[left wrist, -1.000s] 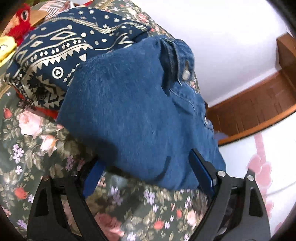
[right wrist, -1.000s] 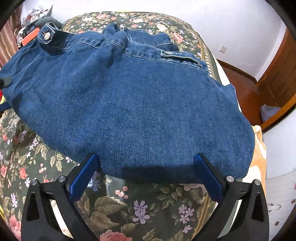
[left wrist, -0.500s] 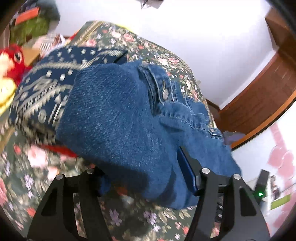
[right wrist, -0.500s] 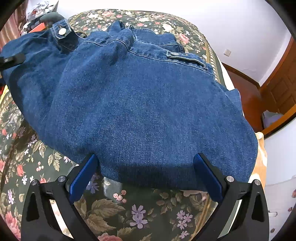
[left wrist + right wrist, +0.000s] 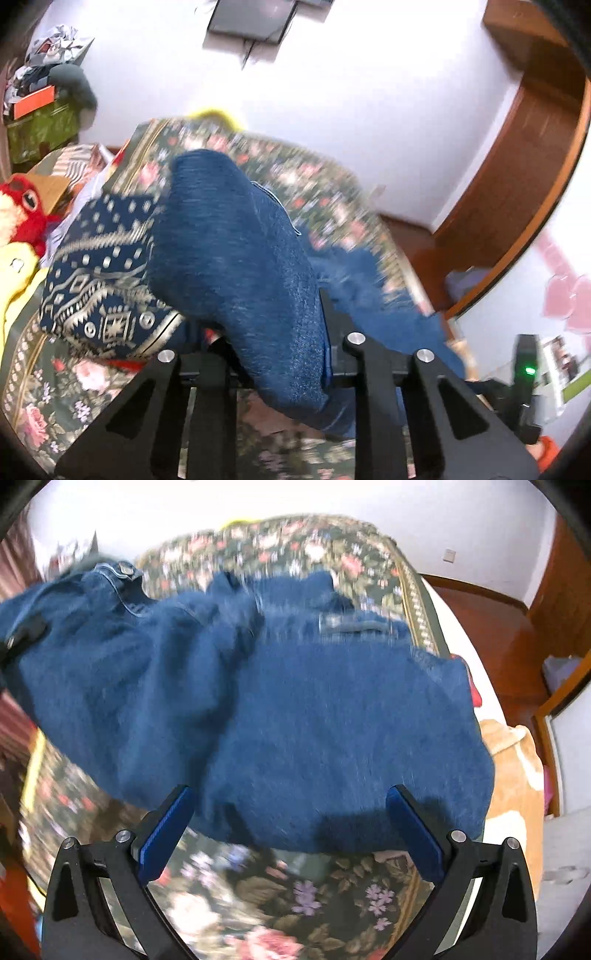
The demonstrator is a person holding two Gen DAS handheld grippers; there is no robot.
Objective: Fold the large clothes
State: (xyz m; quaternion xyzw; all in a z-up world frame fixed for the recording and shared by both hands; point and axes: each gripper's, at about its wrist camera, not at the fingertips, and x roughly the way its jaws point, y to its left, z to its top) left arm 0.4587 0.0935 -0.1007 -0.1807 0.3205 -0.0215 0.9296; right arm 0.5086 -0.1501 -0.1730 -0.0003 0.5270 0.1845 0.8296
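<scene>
Blue denim jeans [image 5: 303, 709] lie folded on the floral bedspread [image 5: 295, 897]. In the left wrist view my left gripper [image 5: 269, 332] is shut on a thick fold of the jeans [image 5: 243, 266] and holds that side raised off the bed; the fingertips are hidden in the cloth. In the right wrist view my right gripper [image 5: 288, 830] is open, its blue pads [image 5: 166, 834] on either side of the jeans' near edge, holding nothing. The waistband button [image 5: 127, 568] shows at the far left.
A navy patterned cushion [image 5: 99, 277] lies left of the jeans. A red plush toy [image 5: 22, 210] and yellow item sit at the far left. The bed's right edge [image 5: 480, 686] drops to a wooden floor; a tan blanket [image 5: 513, 768] lies at the right.
My left gripper has closed on the jeans' left side and lifted it up and toward the middle. The right gripper stays open at the near edge.
</scene>
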